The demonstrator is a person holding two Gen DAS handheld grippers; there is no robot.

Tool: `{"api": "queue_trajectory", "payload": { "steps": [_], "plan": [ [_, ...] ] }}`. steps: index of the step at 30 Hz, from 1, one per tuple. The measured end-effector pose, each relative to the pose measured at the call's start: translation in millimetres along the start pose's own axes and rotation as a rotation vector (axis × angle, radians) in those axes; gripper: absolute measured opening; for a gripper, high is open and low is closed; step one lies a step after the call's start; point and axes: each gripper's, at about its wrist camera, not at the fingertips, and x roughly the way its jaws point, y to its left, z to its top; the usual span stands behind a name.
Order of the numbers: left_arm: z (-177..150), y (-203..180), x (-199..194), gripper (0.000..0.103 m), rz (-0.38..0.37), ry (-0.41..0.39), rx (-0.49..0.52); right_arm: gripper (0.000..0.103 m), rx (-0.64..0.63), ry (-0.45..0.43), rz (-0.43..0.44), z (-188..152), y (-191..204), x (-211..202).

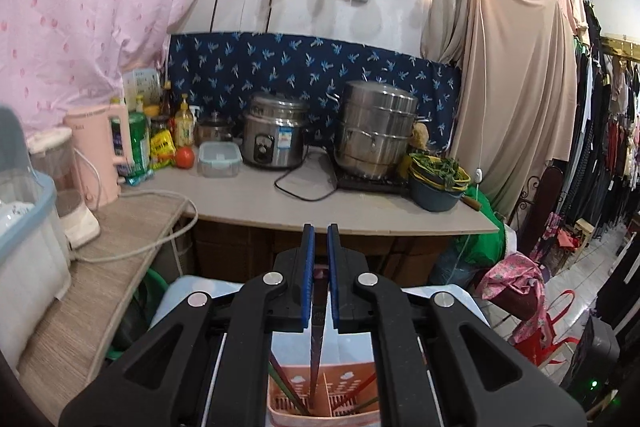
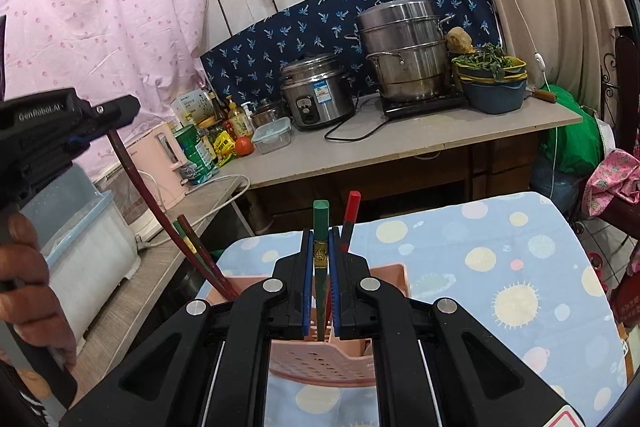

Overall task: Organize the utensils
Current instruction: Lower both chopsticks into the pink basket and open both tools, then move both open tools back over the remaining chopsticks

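A pink slotted utensil holder stands on a blue dotted cloth; it also shows in the left wrist view. My left gripper is shut on a dark red chopstick whose tip points down into the holder; the same chopstick hangs from the left gripper in the right wrist view. My right gripper is shut on a green chopstick standing in the holder. A red chopstick and another dark red one stand in the holder.
A counter behind holds a rice cooker, a steel steamer pot, a blue bowl of greens, bottles, a tomato and a pink kettle. A clear storage box sits at left.
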Motion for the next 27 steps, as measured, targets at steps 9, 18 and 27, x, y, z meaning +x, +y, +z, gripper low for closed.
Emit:
{"api": "queue_trajectory", "payload": {
  "steps": [9, 18, 27],
  "plan": [
    [-23, -3, 8, 0.010, -0.004, 0.051, 0.007, 0.012, 0.008, -0.001, -0.004, -2, -4, -6],
    [-39, -1, -10, 0.043, 0.010, 0.060, 0.010, 0.018, 0.004, -0.028, 0.000, -5, -3, -34],
    [-70, -2, -42, 0.047, 0.041, 0.103, 0.038, 0.019, -0.010, -0.013, 0.015, -27, 0, -72]
  ]
}}
